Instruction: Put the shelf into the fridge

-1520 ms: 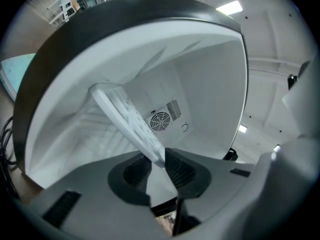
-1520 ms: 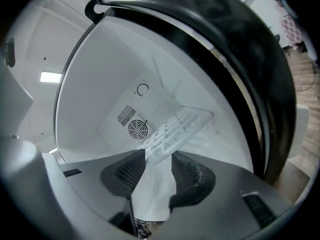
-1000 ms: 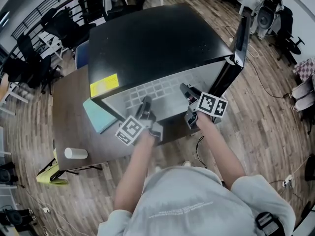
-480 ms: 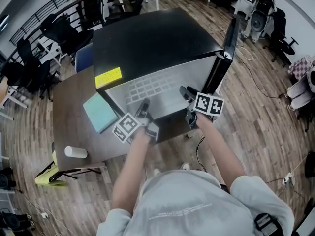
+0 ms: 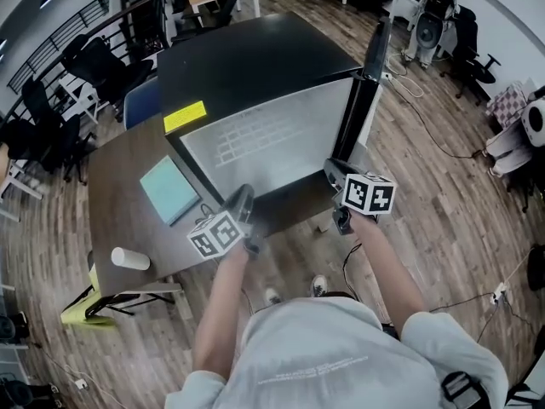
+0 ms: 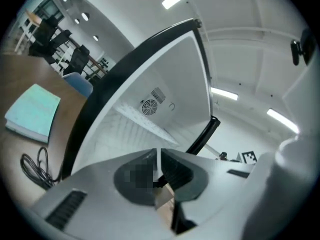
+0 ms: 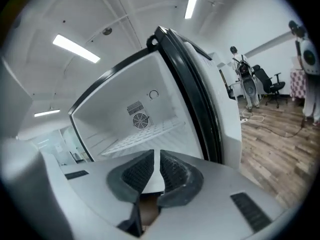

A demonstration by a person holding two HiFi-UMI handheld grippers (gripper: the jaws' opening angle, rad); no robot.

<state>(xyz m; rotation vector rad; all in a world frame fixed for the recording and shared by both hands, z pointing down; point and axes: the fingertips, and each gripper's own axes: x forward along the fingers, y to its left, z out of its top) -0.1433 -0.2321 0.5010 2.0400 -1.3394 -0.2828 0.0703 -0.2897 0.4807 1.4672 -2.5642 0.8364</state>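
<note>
Inside the fridge [image 5: 255, 66], the shelf [image 7: 142, 135] lies level across the white compartment, just below the round fan vent [image 7: 140, 120] on the back wall. The right gripper view shows this most plainly, while the head view renders the shelf only as a faint grid on the pale interior. The left gripper view shows the same shelf [image 6: 142, 125] at a slant. It adds a teal book [image 6: 34, 111] and a coiled black cable [image 6: 35, 166] on the brown table [image 6: 15, 79] beside the fridge; the cable is hard to pick out in the head view. Only the head view shows both tools together: the left gripper [image 5: 247, 196] and the right gripper [image 5: 335, 169] are held in front of the opening, clear of the cabinet. Both sets of jaws have just been closing and stand almost together, with a thin slit between the pads and nothing in it. The door [image 5: 368, 75] stands open at the right side of the opening, seen edge-on. A yellow label [image 5: 186, 116] sits at the top left corner of the fridge front. A white cylinder [image 5: 129, 259] lies on its side near the table's front edge, and office chairs [image 5: 102, 58] crowd the far left. How the shelf's edges seat against the side walls cannot be made out, and each gripper's own body cuts off the lower compartment.
</note>
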